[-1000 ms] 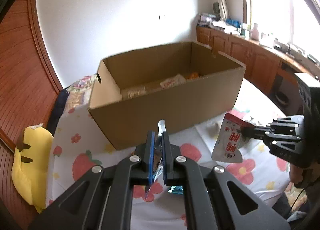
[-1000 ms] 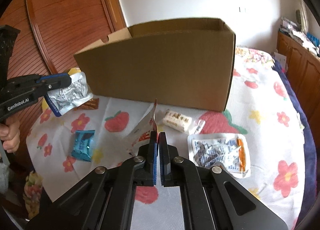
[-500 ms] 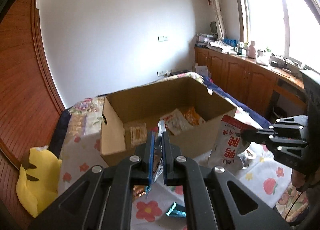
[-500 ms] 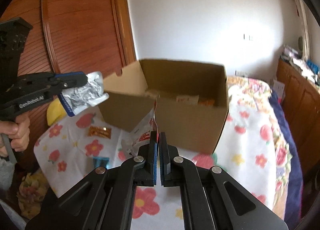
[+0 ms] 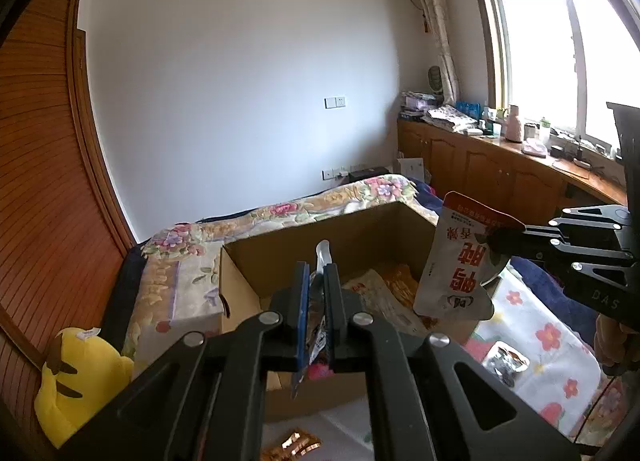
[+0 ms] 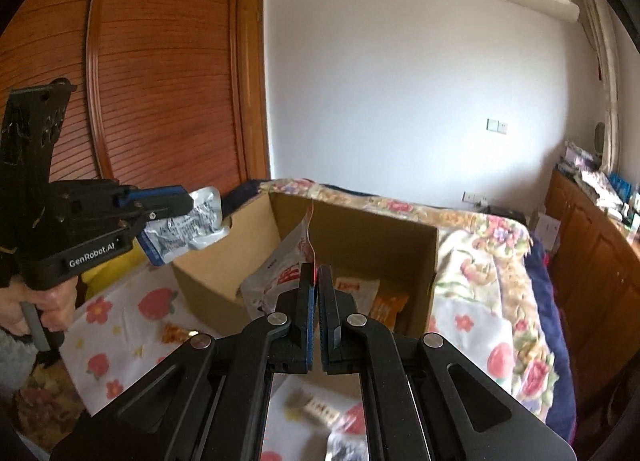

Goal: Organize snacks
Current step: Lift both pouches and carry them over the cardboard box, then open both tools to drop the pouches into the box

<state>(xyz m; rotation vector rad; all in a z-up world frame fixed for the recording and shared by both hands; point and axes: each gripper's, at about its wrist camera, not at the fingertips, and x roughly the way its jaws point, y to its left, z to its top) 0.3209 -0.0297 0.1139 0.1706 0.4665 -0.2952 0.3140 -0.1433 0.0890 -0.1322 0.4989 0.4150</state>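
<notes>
An open cardboard box point(image 5: 256, 293) point(image 6: 256, 221) stands on the flowered cloth and holds several snack packets point(image 5: 384, 293) point(image 6: 356, 289). My left gripper point(image 5: 316, 281) is shut on a silver foil packet point(image 5: 320, 325), also showing in the right wrist view point(image 6: 188, 229), held above the box's near left edge. My right gripper point(image 6: 319, 281) is shut on a white-and-red pouch point(image 6: 280, 277), which hangs over the box's right side in the left wrist view point(image 5: 460, 261).
A yellow plush toy point(image 5: 80, 377) lies left of the table. Loose snacks lie on the cloth: an orange wrapper point(image 5: 292, 445) point(image 6: 174, 333), a foil tray point(image 5: 504, 361) and a biscuit pack point(image 6: 320, 409). Wooden cabinets point(image 5: 500, 177) line the right wall.
Both grippers have risen with their packets and moved over the box, so the box's inside now shows from above.
</notes>
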